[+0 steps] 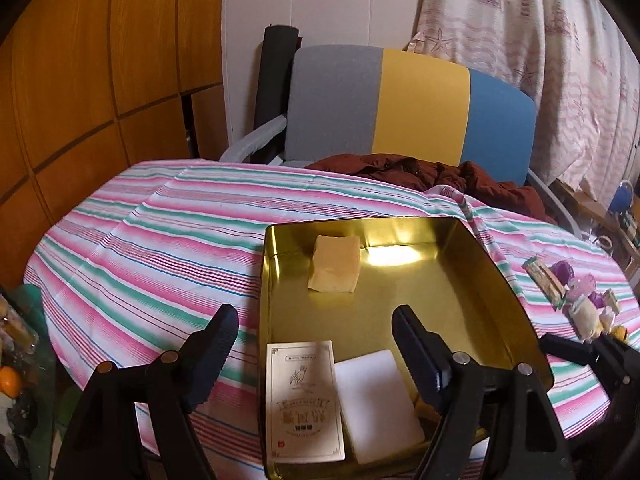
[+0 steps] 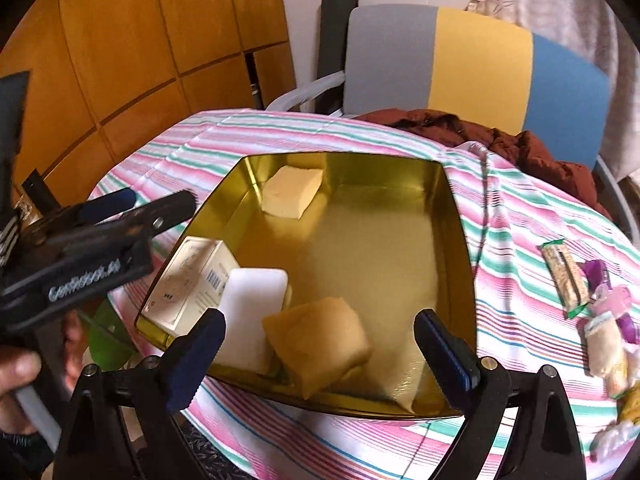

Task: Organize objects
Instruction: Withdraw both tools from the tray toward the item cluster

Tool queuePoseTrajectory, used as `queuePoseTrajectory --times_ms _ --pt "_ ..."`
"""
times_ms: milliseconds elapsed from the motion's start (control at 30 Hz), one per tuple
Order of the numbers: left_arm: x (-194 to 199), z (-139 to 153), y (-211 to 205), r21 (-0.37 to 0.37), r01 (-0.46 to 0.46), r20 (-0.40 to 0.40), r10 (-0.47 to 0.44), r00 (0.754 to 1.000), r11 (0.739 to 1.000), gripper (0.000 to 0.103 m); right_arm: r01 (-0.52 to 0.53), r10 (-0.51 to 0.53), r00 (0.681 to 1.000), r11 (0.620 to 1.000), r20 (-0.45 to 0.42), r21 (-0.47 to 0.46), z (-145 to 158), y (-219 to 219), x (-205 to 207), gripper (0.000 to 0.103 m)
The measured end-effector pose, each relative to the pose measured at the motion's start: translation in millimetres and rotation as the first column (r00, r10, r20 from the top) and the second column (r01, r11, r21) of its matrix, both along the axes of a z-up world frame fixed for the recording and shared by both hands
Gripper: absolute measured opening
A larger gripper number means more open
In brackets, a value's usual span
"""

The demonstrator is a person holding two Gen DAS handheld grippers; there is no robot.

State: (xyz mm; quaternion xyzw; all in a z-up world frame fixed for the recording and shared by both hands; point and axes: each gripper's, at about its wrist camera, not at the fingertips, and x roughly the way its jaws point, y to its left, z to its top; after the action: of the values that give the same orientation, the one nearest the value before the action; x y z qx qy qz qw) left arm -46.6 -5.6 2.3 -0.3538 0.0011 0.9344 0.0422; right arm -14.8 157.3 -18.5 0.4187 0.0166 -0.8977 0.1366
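Observation:
A gold tin (image 1: 440, 288) sits on the striped tablecloth. Inside it lie a pale yellow block (image 1: 334, 264) at the far end, and a printed white box (image 1: 304, 400) with a plain white block (image 1: 376, 400) beside it at the near end. My left gripper (image 1: 316, 344) hovers open above the tin's near left corner. The right wrist view shows the tin (image 2: 380, 248) with a tan wrapped bun (image 2: 320, 344) at its near edge. My right gripper (image 2: 320, 336) is open, its fingers wide apart on either side of the bun and clear of it.
Small wrapped snacks (image 2: 600, 312) and a green-wrapped bar (image 2: 566, 276) lie on the cloth right of the tin. A grey, yellow and blue chair back (image 1: 416, 104) with a dark red jacket (image 1: 420, 172) stands behind the table. Wooden panels (image 1: 100, 80) fill the left.

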Motion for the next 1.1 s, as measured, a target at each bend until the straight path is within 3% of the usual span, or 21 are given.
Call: queuePoseTrajectory --times_ms 233,600,1100 --pt "10 -2 7 -0.010 0.021 0.008 -0.021 1.000 1.000 0.081 0.053 -0.053 0.998 0.999 -0.039 0.004 6 12 2 0.098" --pt "18 -1 28 -0.034 0.082 0.008 -0.081 0.997 0.996 0.081 0.136 -0.137 0.990 0.990 -0.031 -0.031 6 47 5 0.098" --pt "33 7 77 -0.109 0.225 -0.021 -0.229 0.973 0.968 0.081 0.274 -0.276 0.961 0.960 -0.033 -0.050 7 106 11 0.099"
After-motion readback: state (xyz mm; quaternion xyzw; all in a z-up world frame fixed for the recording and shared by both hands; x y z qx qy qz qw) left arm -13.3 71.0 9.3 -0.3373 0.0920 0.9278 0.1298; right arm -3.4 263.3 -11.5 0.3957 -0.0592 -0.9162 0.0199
